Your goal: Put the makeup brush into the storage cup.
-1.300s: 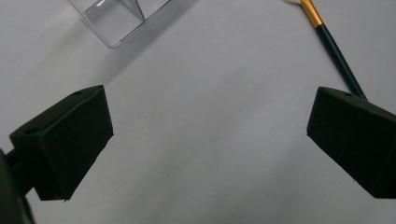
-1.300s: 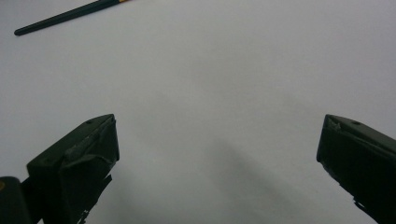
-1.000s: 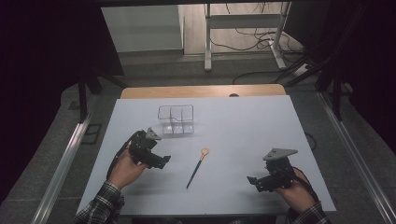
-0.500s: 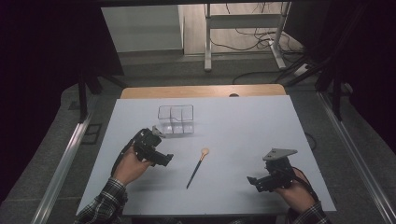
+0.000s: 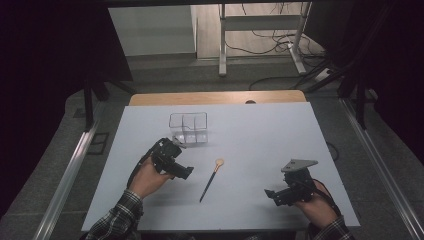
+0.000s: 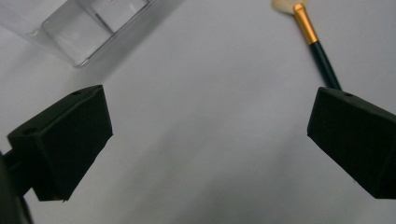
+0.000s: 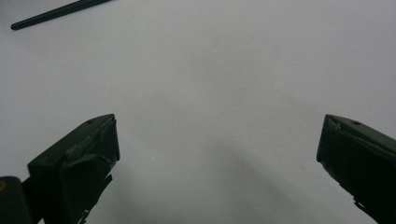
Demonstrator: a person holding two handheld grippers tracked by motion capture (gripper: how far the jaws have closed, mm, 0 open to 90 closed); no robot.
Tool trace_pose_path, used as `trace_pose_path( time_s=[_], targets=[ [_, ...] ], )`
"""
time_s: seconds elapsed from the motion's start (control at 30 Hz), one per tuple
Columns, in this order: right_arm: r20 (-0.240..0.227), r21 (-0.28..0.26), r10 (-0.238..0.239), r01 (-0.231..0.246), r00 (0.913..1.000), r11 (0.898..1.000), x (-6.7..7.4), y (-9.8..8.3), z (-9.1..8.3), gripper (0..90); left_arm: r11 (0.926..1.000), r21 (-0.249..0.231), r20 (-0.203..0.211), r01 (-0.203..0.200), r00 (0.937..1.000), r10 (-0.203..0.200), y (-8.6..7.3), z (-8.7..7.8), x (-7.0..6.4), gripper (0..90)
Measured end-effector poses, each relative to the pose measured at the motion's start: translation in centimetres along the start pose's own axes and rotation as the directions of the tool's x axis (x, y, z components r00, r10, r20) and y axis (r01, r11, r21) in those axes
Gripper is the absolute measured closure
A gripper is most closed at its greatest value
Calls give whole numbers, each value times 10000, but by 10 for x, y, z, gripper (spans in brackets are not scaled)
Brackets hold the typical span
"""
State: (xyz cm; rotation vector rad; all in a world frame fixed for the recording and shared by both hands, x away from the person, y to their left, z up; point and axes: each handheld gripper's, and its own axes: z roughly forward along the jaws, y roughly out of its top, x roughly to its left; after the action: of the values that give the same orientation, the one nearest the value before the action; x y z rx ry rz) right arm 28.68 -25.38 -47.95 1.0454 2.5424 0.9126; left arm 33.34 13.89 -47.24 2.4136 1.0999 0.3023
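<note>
Brush lies diag – tip toward organizer; L claw, R claw both wide.

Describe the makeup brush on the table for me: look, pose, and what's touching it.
The makeup brush is slim, with a dark handle, a gold ferrule and a small pale head. It lies flat on the white table, head pointing toward the far edge, handle angled back toward the person. Nothing touches it; it lies between the two grippers, nearer the left gripper, in front of the clear container.
</note>
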Motion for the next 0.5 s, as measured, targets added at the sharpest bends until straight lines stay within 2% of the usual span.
trace_pose_path(
  time_s=[0.5],
  targets=[
    [42,-5,-20,20,10000,10000,0,0,0,0,9996,169,147,-219,9997,216,12,7,-13,11]
  ],
)
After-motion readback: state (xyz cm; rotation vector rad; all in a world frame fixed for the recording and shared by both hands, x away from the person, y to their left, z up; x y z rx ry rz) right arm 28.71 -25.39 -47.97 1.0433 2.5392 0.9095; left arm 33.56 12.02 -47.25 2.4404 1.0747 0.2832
